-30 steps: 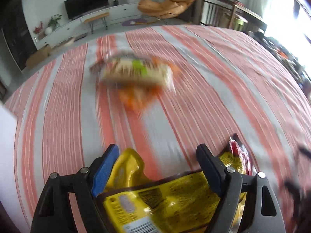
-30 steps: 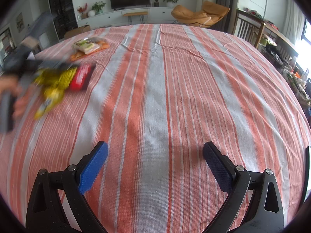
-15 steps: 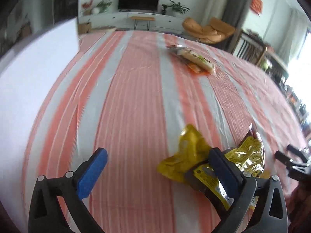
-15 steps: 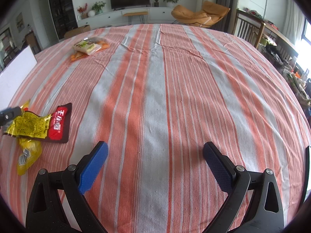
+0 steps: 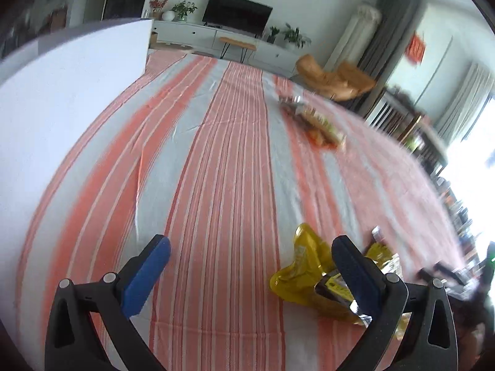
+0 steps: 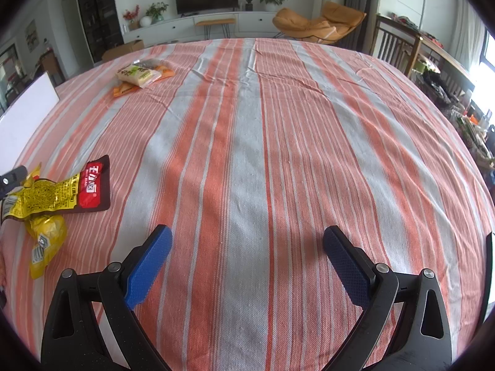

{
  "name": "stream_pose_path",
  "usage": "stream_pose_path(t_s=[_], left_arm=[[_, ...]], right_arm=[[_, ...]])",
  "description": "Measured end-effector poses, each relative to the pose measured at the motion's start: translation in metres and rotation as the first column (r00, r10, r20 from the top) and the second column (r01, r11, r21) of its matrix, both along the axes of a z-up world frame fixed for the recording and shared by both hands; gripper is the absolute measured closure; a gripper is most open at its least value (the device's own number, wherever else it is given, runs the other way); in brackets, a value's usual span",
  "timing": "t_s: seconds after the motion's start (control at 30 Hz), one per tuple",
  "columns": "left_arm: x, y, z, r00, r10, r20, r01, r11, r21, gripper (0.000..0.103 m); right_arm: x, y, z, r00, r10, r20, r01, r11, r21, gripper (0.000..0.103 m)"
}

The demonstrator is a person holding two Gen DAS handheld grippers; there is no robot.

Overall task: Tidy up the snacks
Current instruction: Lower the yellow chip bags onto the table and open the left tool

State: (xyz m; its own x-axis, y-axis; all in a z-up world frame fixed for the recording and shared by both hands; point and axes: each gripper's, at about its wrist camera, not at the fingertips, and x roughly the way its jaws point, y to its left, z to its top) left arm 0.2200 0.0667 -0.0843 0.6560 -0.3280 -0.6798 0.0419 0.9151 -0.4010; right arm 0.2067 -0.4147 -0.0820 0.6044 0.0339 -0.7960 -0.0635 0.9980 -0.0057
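Both sets of jaws stand spread wide with nothing between them. The left gripper (image 5: 250, 252) hovers over the striped tablecloth (image 5: 222, 160); two yellow snack packets (image 5: 312, 275) lie just outside its right jaw, one partly hidden behind it. The right gripper (image 6: 247, 241) hangs over bare cloth, those packets well off to its left. A second snack pile (image 6: 139, 75) sits far ahead — beyond the left jaws too. A white box (image 5: 62, 99) stands left. Judging by this, grouping is underway; next calls for reaching the far pile.
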Motion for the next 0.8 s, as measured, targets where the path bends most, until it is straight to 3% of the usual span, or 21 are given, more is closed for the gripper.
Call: stream_pose_path(t_s=[0.1, 0.23, 0.33, 0.47, 0.53, 0.63, 0.73, 0.77, 0.8], left_arm=[[-0.001, 0.008, 0.001, 1.0, 0.009, 0.013, -0.008, 0.998, -0.056, 0.0], [0.003, -0.002, 0.007, 0.999, 0.005, -0.053, -0.004, 1.0, 0.024, 0.001], [-0.006, -0.008, 0.028, 0.998, -0.059, -0.017, 0.059, 0.998, -0.021, 0.001], [-0.005, -0.038, 0.063, 0.973, -0.228, 0.02, 0.226, 0.972, 0.071, 0.001], [-0.002, -0.061, 0.072, 0.939, -0.344, 0.005, 0.34, 0.93, 0.141, 0.001], [0.003, -0.104, 0.068, 0.856, -0.512, -0.067, 0.512, 0.823, 0.248, 0.001], [0.018, -0.141, 0.041, 0.813, -0.541, -0.216, 0.579, 0.707, 0.406, 0.001], [0.021, -0.148, 0.03, 0.8, -0.54, -0.26, 0.597, 0.678, 0.429, 0.0], [0.024, -0.15, 0.026, 0.789, -0.557, -0.258, 0.611, 0.669, 0.424, 0.0]], right_arm=[[0.0, 0.0, 0.0, 1.0, 0.0, 0.0, 0.0, 1.0, 0.0, 0.003], [0.0, 0.0, 0.0, 1.0, 0.0, 0.0, 0.0, 1.0, 0.001, 0.003], [0.0, 0.0, 0.0, 1.0, 0.0, 0.0, 0.0, 1.0, 0.002, 0.003], [0.001, 0.0, 0.0, 1.0, 0.0, 0.0, 0.0, 1.0, 0.0, 0.003], [0.0, 0.0, 0.0, 1.0, 0.0, 0.0, 0.0, 1.0, 0.001, 0.003], [0.0, 0.0, 0.0, 1.0, 0.0, 0.0, 0.0, 1.0, 0.002, 0.003], [0.0, 0.0, 0.0, 1.0, 0.0, 0.0, 0.0, 1.0, 0.002, 0.003], [0.0, 0.0, 0.0, 1.0, 0.0, 0.0, 0.0, 1.0, 0.002, 0.003], [0.0, 0.0, 0.0, 1.0, 0.0, 0.0, 0.0, 1.0, 0.002, 0.003]])
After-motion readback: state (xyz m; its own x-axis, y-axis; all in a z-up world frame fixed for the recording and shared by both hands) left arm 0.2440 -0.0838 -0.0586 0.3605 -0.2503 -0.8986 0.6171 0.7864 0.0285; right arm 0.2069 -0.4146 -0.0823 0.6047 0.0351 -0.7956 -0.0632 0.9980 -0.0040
